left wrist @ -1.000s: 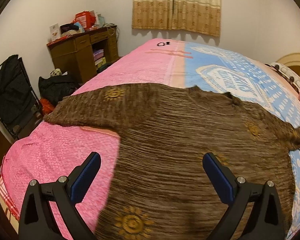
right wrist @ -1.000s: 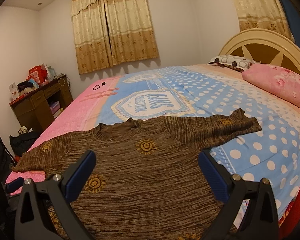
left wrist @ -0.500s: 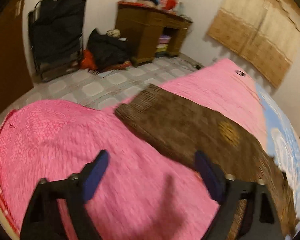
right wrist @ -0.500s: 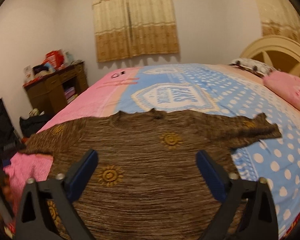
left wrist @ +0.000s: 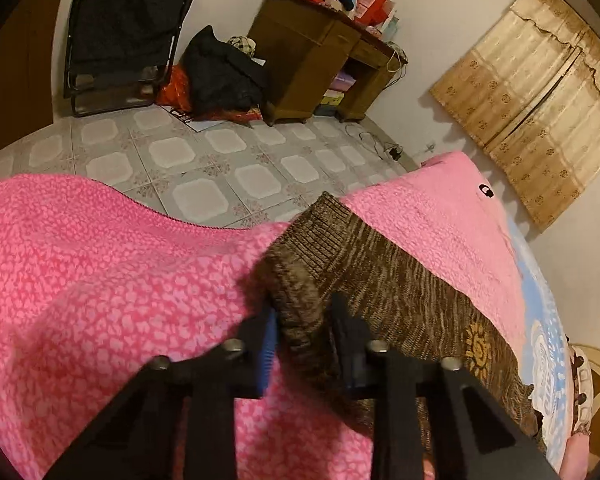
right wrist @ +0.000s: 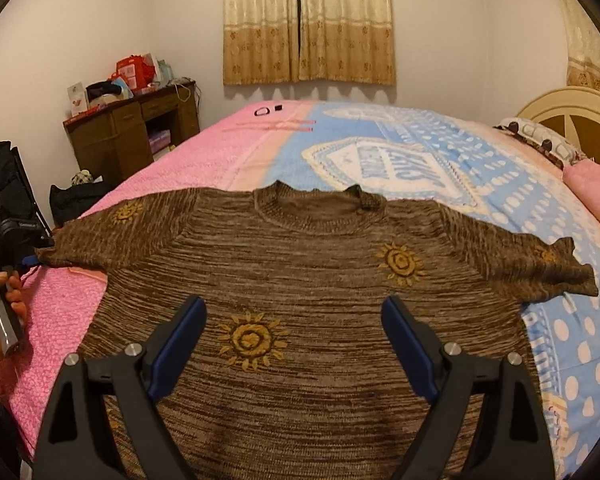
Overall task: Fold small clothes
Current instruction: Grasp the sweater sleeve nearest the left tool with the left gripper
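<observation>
A brown knit sweater (right wrist: 300, 272) with yellow sun motifs lies flat, front up, on the bed blanket (right wrist: 560, 340), both sleeves spread out. In the left wrist view its left sleeve (left wrist: 380, 276) runs to the pink edge of the bed. My left gripper (left wrist: 304, 308) is closing on the ribbed cuff, which is bunched and pinched between the pads. In the right wrist view a hand (right wrist: 0, 312) holds that gripper at the sleeve end. My right gripper (right wrist: 295, 304) hovers open over the sweater's chest with nothing gripped.
The tiled floor (left wrist: 220, 160) drops away just past the cuff. A wooden desk (left wrist: 312, 68) with clutter, a black rack (left wrist: 124, 28) and dark bags (left wrist: 220, 76) stand by the wall. A cream headboard (right wrist: 572, 120) and a pink pillow (right wrist: 596, 192) are at the right.
My left gripper swung left from the sweater body to the sleeve end, rolled, and went from wide open to pinching the cuff. My right gripper sank slightly toward the chest and stayed open.
</observation>
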The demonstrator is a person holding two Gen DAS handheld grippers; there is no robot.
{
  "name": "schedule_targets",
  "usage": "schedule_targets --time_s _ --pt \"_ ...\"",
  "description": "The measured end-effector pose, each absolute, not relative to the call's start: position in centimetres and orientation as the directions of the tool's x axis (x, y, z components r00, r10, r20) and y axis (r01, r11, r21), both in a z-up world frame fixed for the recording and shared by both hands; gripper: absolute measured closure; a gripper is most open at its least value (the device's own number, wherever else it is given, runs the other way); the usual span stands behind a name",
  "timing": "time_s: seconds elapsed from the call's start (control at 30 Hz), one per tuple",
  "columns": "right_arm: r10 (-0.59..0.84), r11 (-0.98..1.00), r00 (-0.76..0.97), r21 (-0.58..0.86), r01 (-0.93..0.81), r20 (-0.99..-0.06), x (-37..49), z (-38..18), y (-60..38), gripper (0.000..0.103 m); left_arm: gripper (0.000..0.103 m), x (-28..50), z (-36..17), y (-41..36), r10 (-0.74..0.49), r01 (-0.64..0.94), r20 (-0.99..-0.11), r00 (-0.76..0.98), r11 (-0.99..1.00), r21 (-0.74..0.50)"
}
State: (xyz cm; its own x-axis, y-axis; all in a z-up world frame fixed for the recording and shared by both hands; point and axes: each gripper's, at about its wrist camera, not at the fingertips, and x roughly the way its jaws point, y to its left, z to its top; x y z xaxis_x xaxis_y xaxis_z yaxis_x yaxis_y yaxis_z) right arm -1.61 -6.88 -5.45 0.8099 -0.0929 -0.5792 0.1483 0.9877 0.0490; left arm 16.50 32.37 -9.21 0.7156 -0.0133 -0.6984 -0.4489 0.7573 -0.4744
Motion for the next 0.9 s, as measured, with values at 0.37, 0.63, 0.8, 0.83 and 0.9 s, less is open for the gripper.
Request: schedule_targets --time_s 0.37,0.63,0.8,0.83,0.9 --pt "-0.086 0.980 0.803 0.095 0.174 -0.590 -1.7 -5.6 -8.6 0.011 0.094 17.9 -5.1 28.9 -0.006 -0.366 -0.666 0.746 0.832 -0.417" --pt "-0.156 0.939 0.802 0.165 0.301 -0.576 -3.3 -5.1 -14.2 0.011 0.094 15.3 2.6 11.0 -0.190 0.077 -0.508 0.840 0.969 -0.234" --pt "-0.226 0.894 0.786 0.198 0.402 -0.575 -4.6 -5.1 -18.5 0.011 0.094 12.0 0.9 -1.4 -0.333 0.334 -0.510 0.793 0.938 -0.093" --pt "-0.233 0.888 0.783 0.203 0.413 -0.577 -4.9 -5.2 -19.1 0.011 0.093 11.4 -0.6 -4.0 -0.351 0.379 -0.535 0.769 0.923 -0.062" --pt "-0.248 0.868 0.770 0.219 0.446 -0.587 -5.5 -5.6 -20.6 0.011 0.093 10.9 -3.2 -6.4 -0.344 0.412 -0.583 0.736 0.911 -0.017"
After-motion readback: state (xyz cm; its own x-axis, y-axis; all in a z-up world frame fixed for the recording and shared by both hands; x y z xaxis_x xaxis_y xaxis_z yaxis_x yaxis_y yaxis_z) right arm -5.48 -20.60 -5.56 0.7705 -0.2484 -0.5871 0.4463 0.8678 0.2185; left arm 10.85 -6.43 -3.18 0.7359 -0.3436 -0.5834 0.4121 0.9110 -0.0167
